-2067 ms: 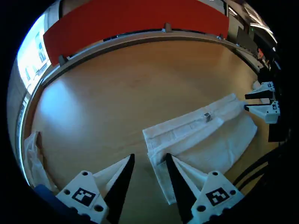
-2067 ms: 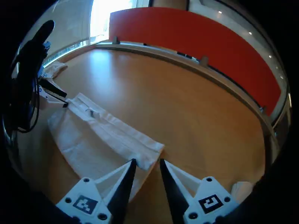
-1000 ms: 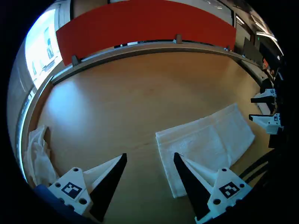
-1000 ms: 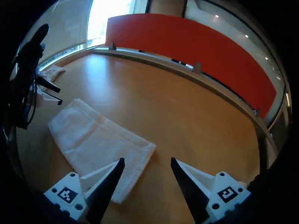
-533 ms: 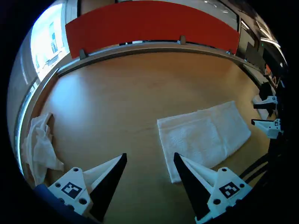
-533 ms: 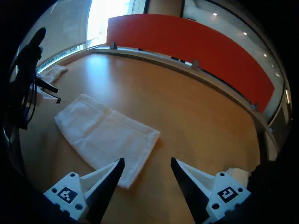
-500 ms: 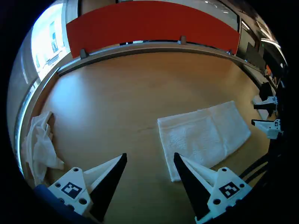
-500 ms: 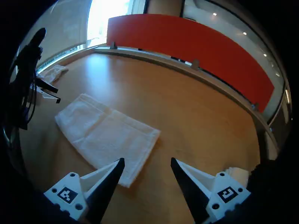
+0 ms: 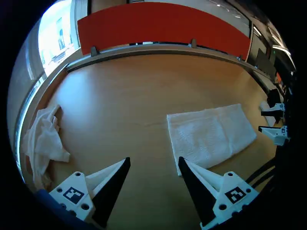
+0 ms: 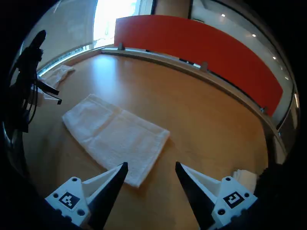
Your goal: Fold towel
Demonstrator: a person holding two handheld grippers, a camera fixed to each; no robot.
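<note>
A white towel [image 9: 210, 133] lies flat on the wooden table, folded into a rectangle; in the right gripper view the towel [image 10: 115, 135] stretches from left to centre. My left gripper [image 9: 153, 164] is open just above the table, its right finger [image 9: 192, 176] near the towel's near corner, not touching it. My right gripper [image 10: 150, 168] is open too, hovering over the towel's near end. The right gripper [image 9: 273, 122] also appears at the far right of the left gripper view, open. At the far left of the right gripper view, the left gripper [image 10: 49, 96] is seen beside a dark sleeve.
A crumpled white cloth [image 9: 42, 142] lies at the table's left edge, and this crumpled cloth [image 10: 56, 76] appears near the window in the right gripper view. Another white cloth [image 10: 245, 178] sits at the right. An orange partition [image 9: 161, 25] runs along the table's far edge.
Both grippers went from nearly shut on the towel's ends to open, letting the folded towel lie flat. Both have since pulled back a little from it.
</note>
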